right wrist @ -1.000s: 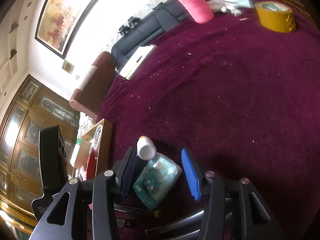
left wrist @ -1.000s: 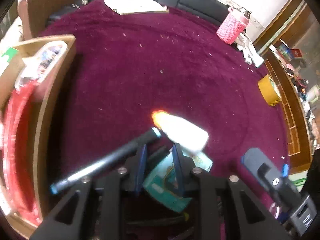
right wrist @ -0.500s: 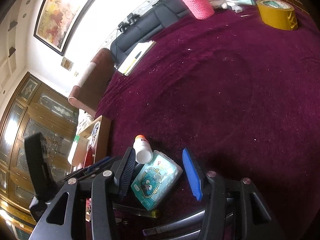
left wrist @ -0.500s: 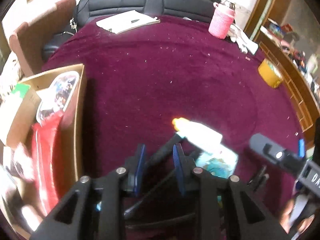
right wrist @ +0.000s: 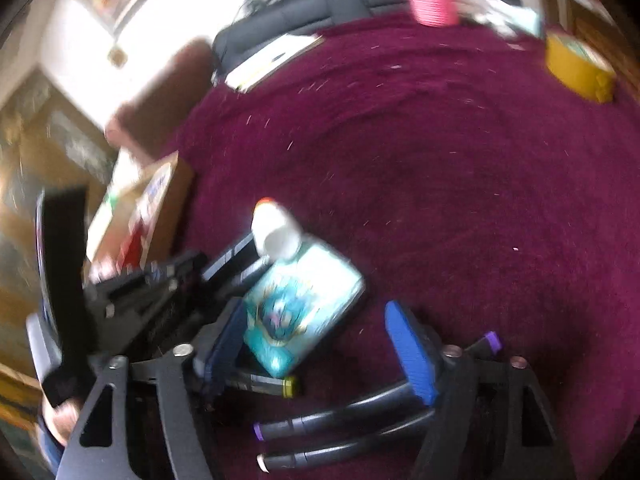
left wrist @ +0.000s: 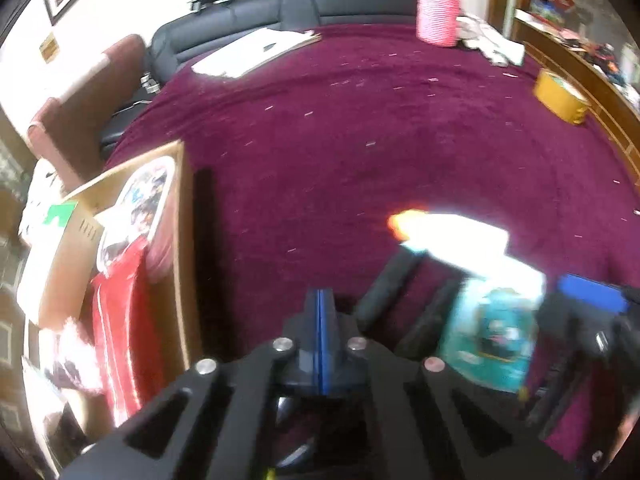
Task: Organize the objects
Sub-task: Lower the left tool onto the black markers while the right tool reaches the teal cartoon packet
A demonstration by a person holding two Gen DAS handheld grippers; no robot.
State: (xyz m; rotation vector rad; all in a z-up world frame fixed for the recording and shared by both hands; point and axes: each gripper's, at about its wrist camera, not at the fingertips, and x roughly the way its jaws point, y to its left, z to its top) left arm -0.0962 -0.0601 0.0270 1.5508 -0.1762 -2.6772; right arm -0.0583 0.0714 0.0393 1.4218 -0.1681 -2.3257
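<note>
A white bottle with an orange cap (left wrist: 452, 240) (right wrist: 276, 232) lies on the maroon cloth beside a teal tissue pack (left wrist: 492, 332) (right wrist: 300, 312). Several dark markers (left wrist: 386, 288) (right wrist: 332, 420) lie around them. My left gripper (left wrist: 320, 320) is shut with nothing between its pads, just left of the markers. My right gripper (right wrist: 320, 352) is open and straddles the tissue pack. The left gripper also shows in the right wrist view (right wrist: 140, 284).
An open cardboard box (left wrist: 176, 240) with red and printed packets stands at the left. A pink cup (left wrist: 436, 12), a yellow tape roll (left wrist: 560, 96), white papers (left wrist: 256, 52) and a black sofa (left wrist: 320, 4) lie at the far side.
My left gripper has closed and has swung left, away from the marker it straddled. The right gripper has moved down over the tissue pack. Both views are motion-blurred.
</note>
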